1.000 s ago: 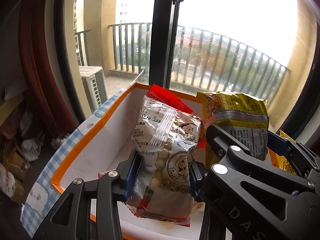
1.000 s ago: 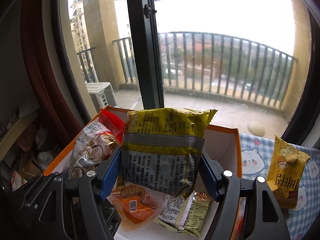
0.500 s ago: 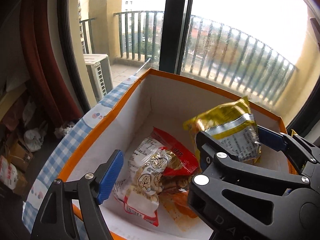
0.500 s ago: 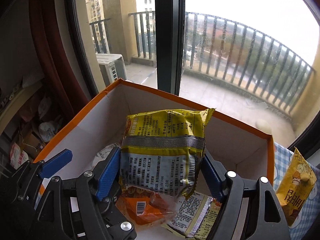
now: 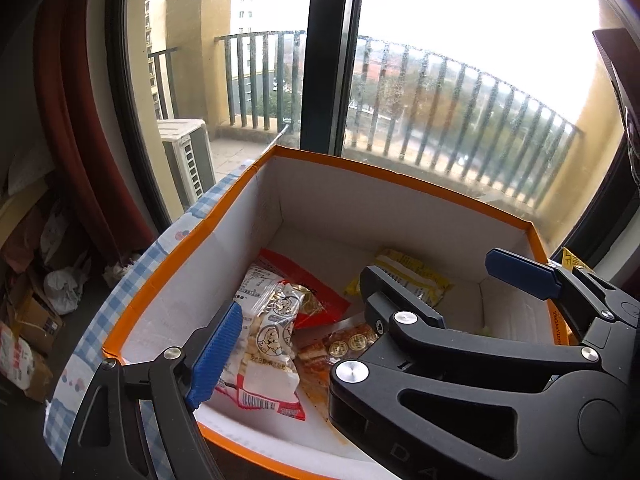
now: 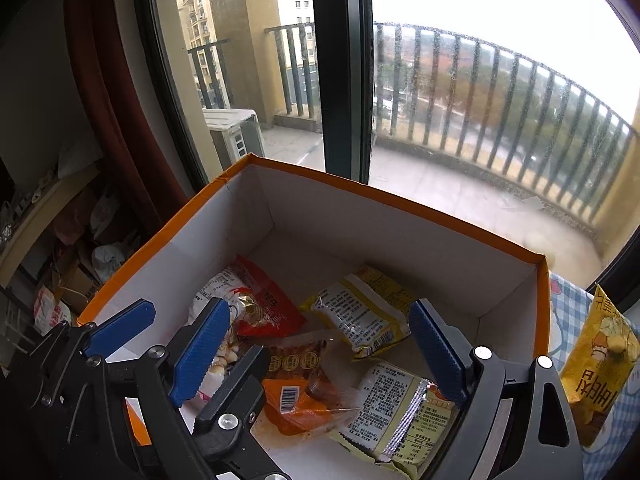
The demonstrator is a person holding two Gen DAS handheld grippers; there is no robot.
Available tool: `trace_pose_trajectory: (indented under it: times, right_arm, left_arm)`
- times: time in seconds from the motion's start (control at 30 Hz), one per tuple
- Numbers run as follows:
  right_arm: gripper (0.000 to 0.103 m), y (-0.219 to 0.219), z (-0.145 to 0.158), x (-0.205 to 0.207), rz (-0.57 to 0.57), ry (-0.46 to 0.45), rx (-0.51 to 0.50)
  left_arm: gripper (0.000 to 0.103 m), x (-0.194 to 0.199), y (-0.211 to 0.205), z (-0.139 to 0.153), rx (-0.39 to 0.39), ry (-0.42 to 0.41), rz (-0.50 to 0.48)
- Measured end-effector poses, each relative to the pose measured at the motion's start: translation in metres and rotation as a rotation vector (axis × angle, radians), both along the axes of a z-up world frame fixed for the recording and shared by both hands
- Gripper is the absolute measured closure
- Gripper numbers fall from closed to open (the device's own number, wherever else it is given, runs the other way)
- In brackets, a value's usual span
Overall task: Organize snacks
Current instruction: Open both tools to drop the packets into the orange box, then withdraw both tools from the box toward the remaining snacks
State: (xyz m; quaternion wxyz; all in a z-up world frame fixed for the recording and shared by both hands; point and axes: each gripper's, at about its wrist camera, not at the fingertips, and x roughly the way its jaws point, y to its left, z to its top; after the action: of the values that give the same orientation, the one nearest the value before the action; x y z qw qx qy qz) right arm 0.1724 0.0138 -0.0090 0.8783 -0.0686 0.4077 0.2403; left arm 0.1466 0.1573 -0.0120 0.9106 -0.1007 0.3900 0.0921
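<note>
**Both claws open over the box, snacks inside**

Left wrist: left gripper point(image 5: 296, 320) has just been opening — jaws wide, nothing between the pads. White bag point(image 5: 268, 344) lies in the box point(image 5: 384, 168) on its floor, partly over a red pack point(image 5: 316, 292).

Right wrist: right gripper point(image 6: 316, 344) has just been opening too — pads clear. Yellow bag point(image 6: 364, 312) lies flat in the box. Another yellow pack point(image 6: 600, 364) stands outside on the checked cloth point(image 6: 568, 304).
</note>
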Motion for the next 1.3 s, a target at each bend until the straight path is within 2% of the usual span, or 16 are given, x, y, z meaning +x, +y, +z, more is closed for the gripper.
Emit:
trace_pose_trajectory:
  times: [0.77,1.03,1.3]
  right_arm:
    - [0.01,-0.072,0.032,-0.069,-0.073,-0.092,0.043]
    - [0.01,-0.109,0.038,-0.102,-0.121,-0.147,0.063]
    - [0.01,-0.154,0.045,-0.142,-0.223,-0.228,0.077]
  left_arm:
    - [0.018,-0.045,-0.043,0.019,0.059,-0.099,-0.065]
    - [0.016,-0.073,-0.072,0.021,0.095,-0.167,-0.084]
    - [0.013,-0.099,-0.108,0.024,0.117,-0.249,-0.172]
